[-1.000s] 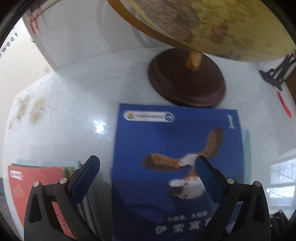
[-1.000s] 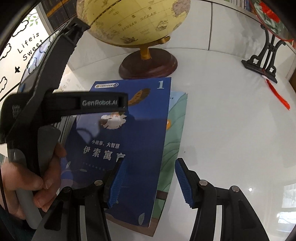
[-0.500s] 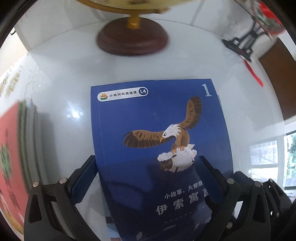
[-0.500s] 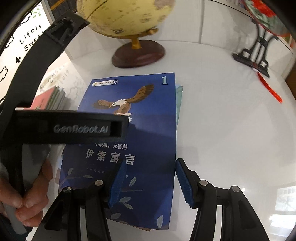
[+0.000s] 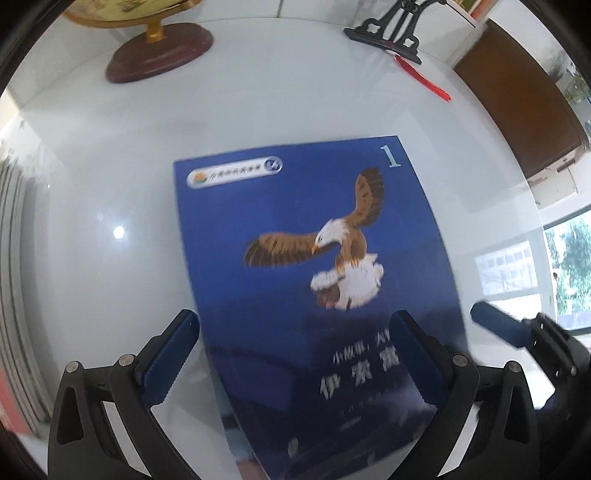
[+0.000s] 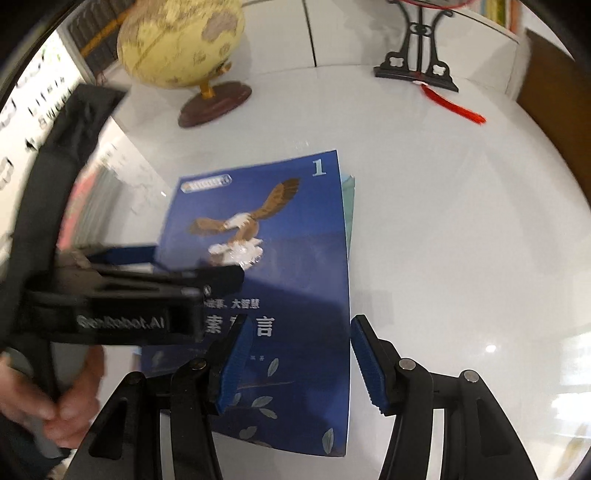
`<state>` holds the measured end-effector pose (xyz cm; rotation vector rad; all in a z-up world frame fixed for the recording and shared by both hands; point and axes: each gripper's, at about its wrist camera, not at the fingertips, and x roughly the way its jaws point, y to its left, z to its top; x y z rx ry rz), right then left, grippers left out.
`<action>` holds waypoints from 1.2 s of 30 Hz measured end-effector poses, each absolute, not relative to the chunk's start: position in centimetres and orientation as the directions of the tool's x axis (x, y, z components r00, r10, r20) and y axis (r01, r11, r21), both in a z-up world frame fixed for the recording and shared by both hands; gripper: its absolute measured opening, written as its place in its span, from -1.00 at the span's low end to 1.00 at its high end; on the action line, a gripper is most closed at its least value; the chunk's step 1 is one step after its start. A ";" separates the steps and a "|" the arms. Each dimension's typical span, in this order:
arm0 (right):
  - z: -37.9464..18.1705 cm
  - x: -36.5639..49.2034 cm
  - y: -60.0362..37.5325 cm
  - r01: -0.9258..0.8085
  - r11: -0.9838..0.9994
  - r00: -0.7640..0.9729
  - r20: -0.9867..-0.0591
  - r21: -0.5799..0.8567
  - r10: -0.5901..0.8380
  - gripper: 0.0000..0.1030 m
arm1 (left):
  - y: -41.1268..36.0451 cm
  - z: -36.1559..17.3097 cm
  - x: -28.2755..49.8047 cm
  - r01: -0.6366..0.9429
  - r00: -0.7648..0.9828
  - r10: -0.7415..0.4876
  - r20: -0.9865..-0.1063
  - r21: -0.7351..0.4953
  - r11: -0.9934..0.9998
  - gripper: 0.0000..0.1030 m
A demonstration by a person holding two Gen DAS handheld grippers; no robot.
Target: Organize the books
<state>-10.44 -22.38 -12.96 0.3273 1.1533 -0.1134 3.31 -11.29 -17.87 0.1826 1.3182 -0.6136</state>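
In the left wrist view, a blue book is seen lying flat on a glossy white table, cover up, with an eagle picture and the numeral 1 at its far right corner. Its long axis runs away from the camera, the top end pointed toward the far side of the table and tilted slightly left. The left gripper is held above the near part of the book, its jaws wide apart and clamped on nothing; the left pad is over bare table, the right over the cover. A globe on a brown round base and a black stand with a red tassel are seen at the far edge. A stack of books is blurred at the left margin. A window is visible at the right.

In the right wrist view, the same blue book is seen lengthwise, with a pale green book showing beneath its right edge. The right gripper is held over the book's near right edge, jaws apart and holding nothing. The left gripper and a hand gripping it are seen at left.
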 end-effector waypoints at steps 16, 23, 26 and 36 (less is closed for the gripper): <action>-12.5 -6.2 -21.9 0.080 0.964 0.469 -0.863 0.252 0.187 0.06 | -6.5 -17.6 2.7 0.317 0.174 -0.272 -0.946 -0.208 0.925 0.97; -13.9 -2.5 -26.8 0.128 0.939 0.478 -0.849 0.321 0.225 -0.21 | -7.0 -17.3 3.2 0.289 0.184 -0.288 -0.940 -0.228 0.930 0.97; -14.7 -1.5 -27.5 0.137 0.930 0.463 -0.852 0.340 0.243 -0.21 | -7.1 -17.4 3.6 0.283 0.174 -0.294 -0.940 -0.238 0.929 0.97; -15.1 -1.3 -28.2 0.147 0.920 0.457 -0.849 0.364 0.263 -0.22 | -7.1 -17.7 3.9 0.273 0.156 -0.293 -0.943 -0.244 0.931 0.97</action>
